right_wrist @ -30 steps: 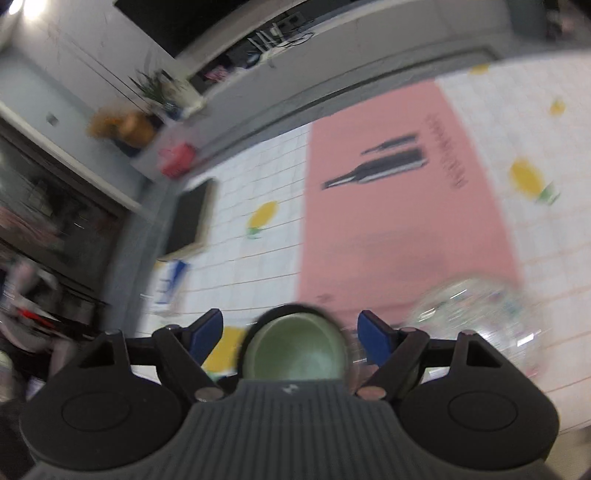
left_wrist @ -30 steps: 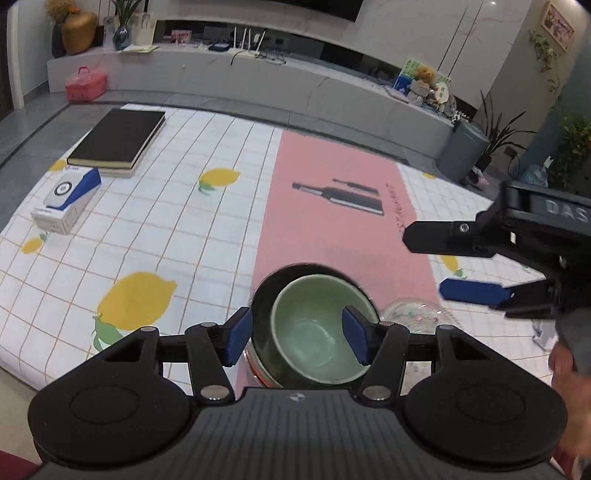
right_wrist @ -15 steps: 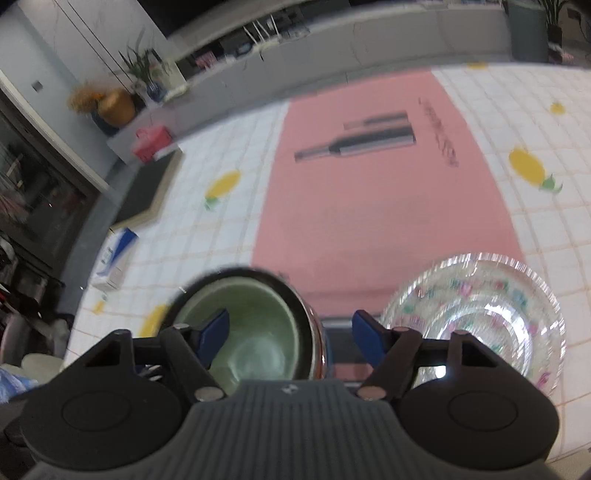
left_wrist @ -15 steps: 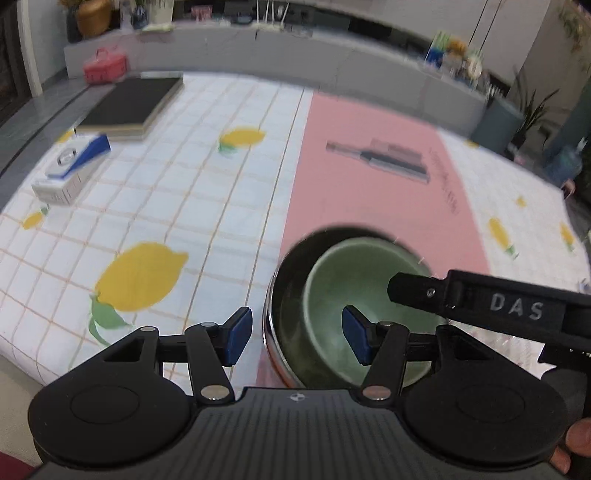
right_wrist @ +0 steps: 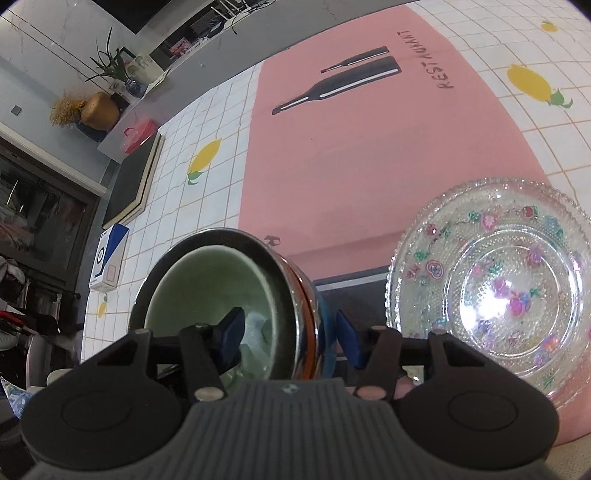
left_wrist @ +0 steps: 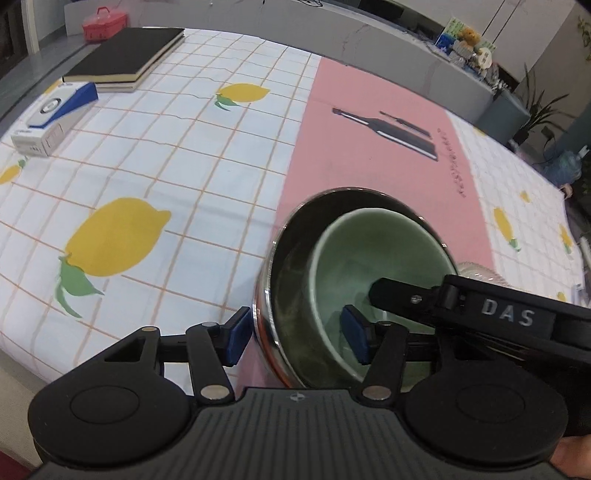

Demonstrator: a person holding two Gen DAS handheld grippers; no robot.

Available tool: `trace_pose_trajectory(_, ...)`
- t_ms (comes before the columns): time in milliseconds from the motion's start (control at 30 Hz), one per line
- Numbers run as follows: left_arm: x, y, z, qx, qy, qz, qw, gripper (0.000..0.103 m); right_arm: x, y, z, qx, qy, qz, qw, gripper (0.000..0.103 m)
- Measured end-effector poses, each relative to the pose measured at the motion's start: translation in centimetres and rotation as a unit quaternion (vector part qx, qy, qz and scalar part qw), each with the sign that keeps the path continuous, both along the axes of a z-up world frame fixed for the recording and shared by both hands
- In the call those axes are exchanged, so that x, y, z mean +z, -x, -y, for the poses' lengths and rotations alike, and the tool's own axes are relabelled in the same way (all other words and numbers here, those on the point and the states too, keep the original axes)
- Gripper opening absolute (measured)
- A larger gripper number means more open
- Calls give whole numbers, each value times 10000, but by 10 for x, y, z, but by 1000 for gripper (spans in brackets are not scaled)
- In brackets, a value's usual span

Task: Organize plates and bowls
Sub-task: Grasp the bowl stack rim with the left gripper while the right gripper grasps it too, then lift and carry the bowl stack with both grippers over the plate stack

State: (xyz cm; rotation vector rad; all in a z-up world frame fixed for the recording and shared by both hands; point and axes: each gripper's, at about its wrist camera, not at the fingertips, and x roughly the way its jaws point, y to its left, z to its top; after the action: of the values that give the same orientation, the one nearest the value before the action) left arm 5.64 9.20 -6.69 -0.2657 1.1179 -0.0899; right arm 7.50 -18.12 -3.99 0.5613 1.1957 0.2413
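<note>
A green bowl [left_wrist: 376, 251] sits nested in a steel bowl [left_wrist: 291, 258] on the pink strip of the tablecloth. My left gripper [left_wrist: 295, 338] straddles the stack's left wall, one pad outside the steel, the other inside the green bowl; its jaws are closing, with a gap still showing. My right gripper [right_wrist: 288, 334] straddles the right wall of the steel bowl [right_wrist: 258, 251] and green bowl [right_wrist: 207, 280]; it is closing too, its pads not clearly pressing. Its black finger [left_wrist: 402, 297] reaches into the green bowl. A patterned glass plate [right_wrist: 491, 291] lies just right of the stack.
A black book [left_wrist: 122, 55], a white-and-blue box [left_wrist: 51, 114] and a red case [left_wrist: 105, 24] sit at the far left. The tablecloth's front edge [left_wrist: 22, 354] runs close below the stack. Orange and blue bands [right_wrist: 321, 325] show under the steel bowl.
Both grippers have come down onto the nested bowls, each now with one finger inside the green bowl. The right gripper's jaws have narrowed clearly, the left's a little.
</note>
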Motion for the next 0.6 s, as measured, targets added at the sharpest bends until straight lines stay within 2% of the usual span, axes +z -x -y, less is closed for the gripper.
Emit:
trace_pose_trajectory(100, 0, 0, -1, 60, 47, 6, 10000, 58, -4, 0, 3, -119, 56, -84, 9999, 39)
trace_pose_trajectory(167, -1, 1, -9, 283, 220, -29, 9994, 51, -4, 1, 5, -106, 6, -48, 9999, 38)
trace_pose_trajectory(233, -3, -1, -16, 397, 437, -103, 9982, 51, -4, 2, 6, -85, 11, -17, 10000, 37)
trace_pose_trajectory(333, -3, -1, -16, 409, 444, -95, 9981, 50, -3, 5, 5, -104, 64, 23, 9999, 36)
trace_pose_trajectory(467, -4, 0, -21, 518, 637, -214, 9964, 48, 4, 8, 2, -25, 214, 196, 9996, 36)
trace_pose_trajectory(600, 9, 3, -19, 474, 562, 6, 9973, 48, 14, 10, 6, -44, 105, 348, 9993, 36)
